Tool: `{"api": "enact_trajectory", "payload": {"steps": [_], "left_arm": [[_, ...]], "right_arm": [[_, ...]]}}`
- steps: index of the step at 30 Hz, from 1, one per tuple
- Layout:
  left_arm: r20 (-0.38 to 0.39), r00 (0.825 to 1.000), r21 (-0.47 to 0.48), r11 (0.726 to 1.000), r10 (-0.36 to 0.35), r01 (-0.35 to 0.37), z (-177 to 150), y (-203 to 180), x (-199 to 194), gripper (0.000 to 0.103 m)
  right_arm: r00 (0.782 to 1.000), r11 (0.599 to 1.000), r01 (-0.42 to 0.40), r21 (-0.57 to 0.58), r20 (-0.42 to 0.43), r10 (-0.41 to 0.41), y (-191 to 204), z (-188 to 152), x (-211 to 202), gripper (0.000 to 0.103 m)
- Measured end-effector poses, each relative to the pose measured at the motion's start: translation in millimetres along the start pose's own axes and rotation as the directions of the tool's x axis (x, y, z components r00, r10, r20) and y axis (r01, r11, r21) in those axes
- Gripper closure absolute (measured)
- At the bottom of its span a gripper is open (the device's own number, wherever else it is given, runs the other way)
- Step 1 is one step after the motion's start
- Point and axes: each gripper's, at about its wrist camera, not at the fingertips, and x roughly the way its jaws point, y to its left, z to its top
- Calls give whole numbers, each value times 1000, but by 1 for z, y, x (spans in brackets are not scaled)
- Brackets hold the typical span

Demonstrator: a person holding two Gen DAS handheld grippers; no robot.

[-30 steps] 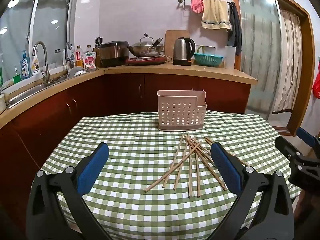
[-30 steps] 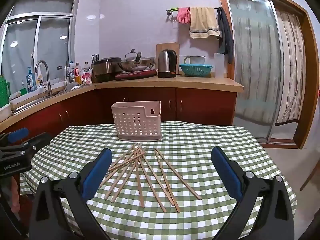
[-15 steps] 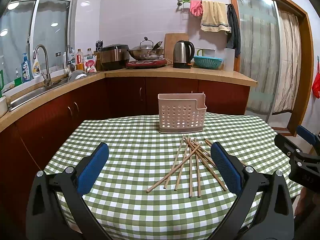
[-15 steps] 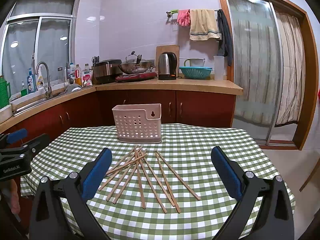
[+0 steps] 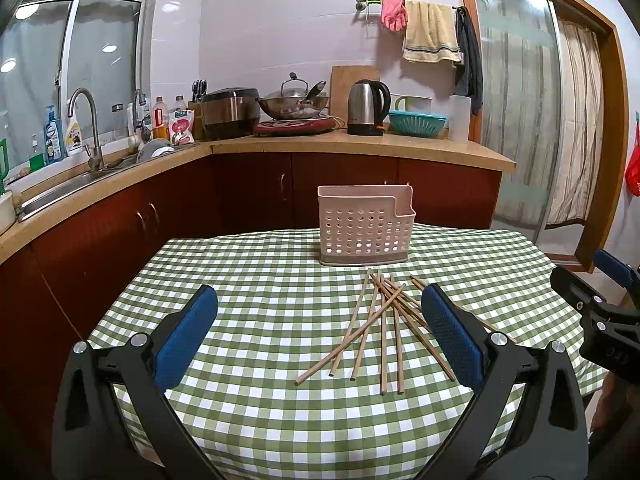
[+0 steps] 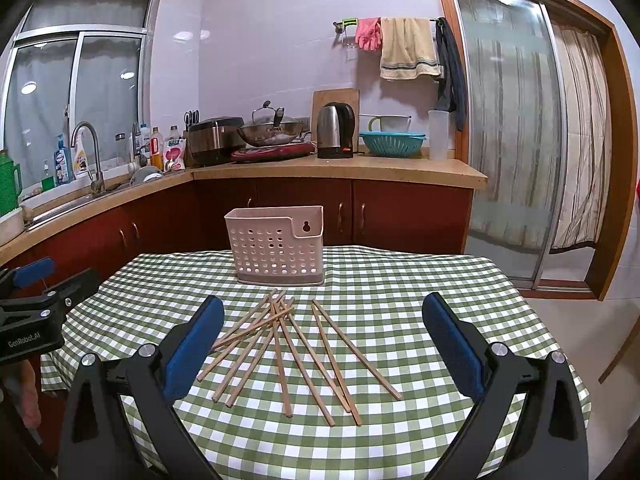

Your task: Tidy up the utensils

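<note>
Several wooden chopsticks (image 5: 384, 324) (image 6: 288, 344) lie fanned out on the green checked tablecloth (image 5: 260, 288) (image 6: 420, 292). Behind them stands a pink perforated utensil holder (image 5: 365, 226) (image 6: 275, 246), upright and empty as far as I can see. My left gripper (image 5: 320, 330) hovers open above the near left part of the table, left of the chopsticks. My right gripper (image 6: 322, 338) is open too, held above the near ends of the chopsticks. Neither holds anything. Each gripper shows at the edge of the other's view.
A kitchen counter (image 5: 360, 146) runs behind the table with a kettle (image 5: 366, 108), wok (image 5: 294, 104), rice cooker (image 5: 228, 110) and teal colander (image 5: 416, 122). A sink with tap (image 5: 86, 128) is at left. A sliding glass door (image 6: 508, 140) is at right.
Both grippers have drifted slightly back and up; the holder and chopsticks sit a little lower in both views. Nothing on the table has moved.
</note>
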Motion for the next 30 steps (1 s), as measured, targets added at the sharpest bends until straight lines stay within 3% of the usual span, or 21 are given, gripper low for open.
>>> {"api": "enact_trajectory", "payload": {"steps": [30], "left_arm": [[8,1000,-1,1000,4,-4,-4,3,0,4]], "right_arm": [[1000,1000,-3,-2,-4,3,3,-1,0,6]]}}
